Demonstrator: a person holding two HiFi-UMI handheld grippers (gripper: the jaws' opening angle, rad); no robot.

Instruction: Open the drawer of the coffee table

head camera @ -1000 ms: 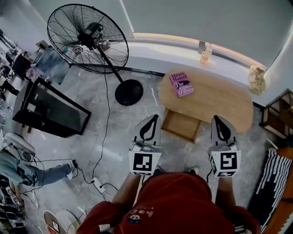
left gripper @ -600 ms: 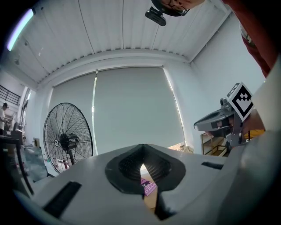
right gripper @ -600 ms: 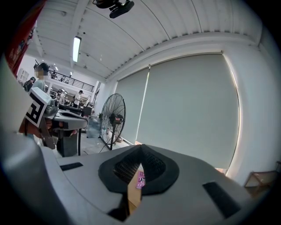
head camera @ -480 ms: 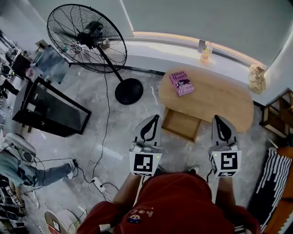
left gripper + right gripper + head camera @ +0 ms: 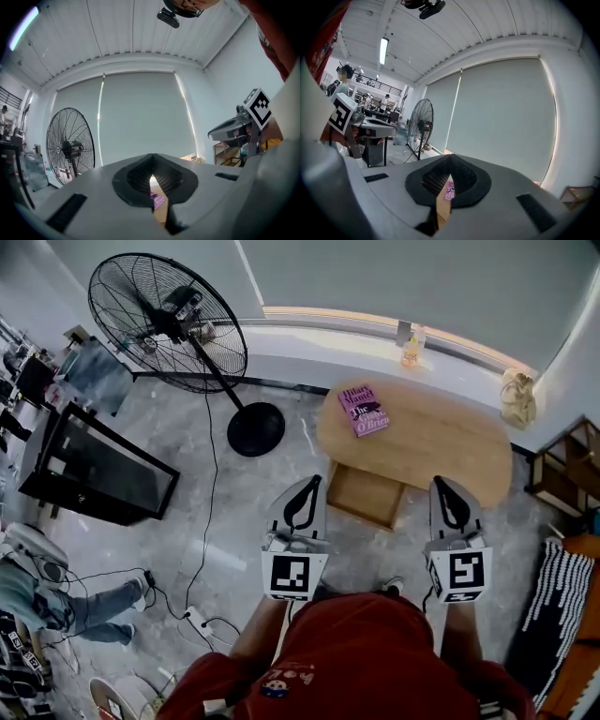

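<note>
The oval wooden coffee table [image 5: 441, 442] stands by the window with a pink book [image 5: 364, 411] on its left end. Its drawer [image 5: 366, 495] is pulled out toward me, showing an empty wooden inside. My left gripper [image 5: 315, 480] is shut and holds nothing, its tip just left of the drawer's front. My right gripper [image 5: 438, 481] is also shut and empty, its tip at the table's near edge, right of the drawer. In the left gripper view the left gripper [image 5: 151, 159] shows the book [image 5: 158, 200] through its slit. The right gripper [image 5: 450, 160] points at the book [image 5: 450, 190] as well.
A big standing fan [image 5: 169, 320] with a round base [image 5: 255, 427] is left of the table. A black glass cabinet [image 5: 94, 470] sits further left, cables [image 5: 202, 615] trail on the floor, and a person [image 5: 56, 601] is at the left edge. A shelf [image 5: 567, 474] and striped rug [image 5: 548, 606] are at the right.
The head view has shifted a little, so the table, book and fan sit slightly further left in the picture. Both grippers stay in place and shut.
</note>
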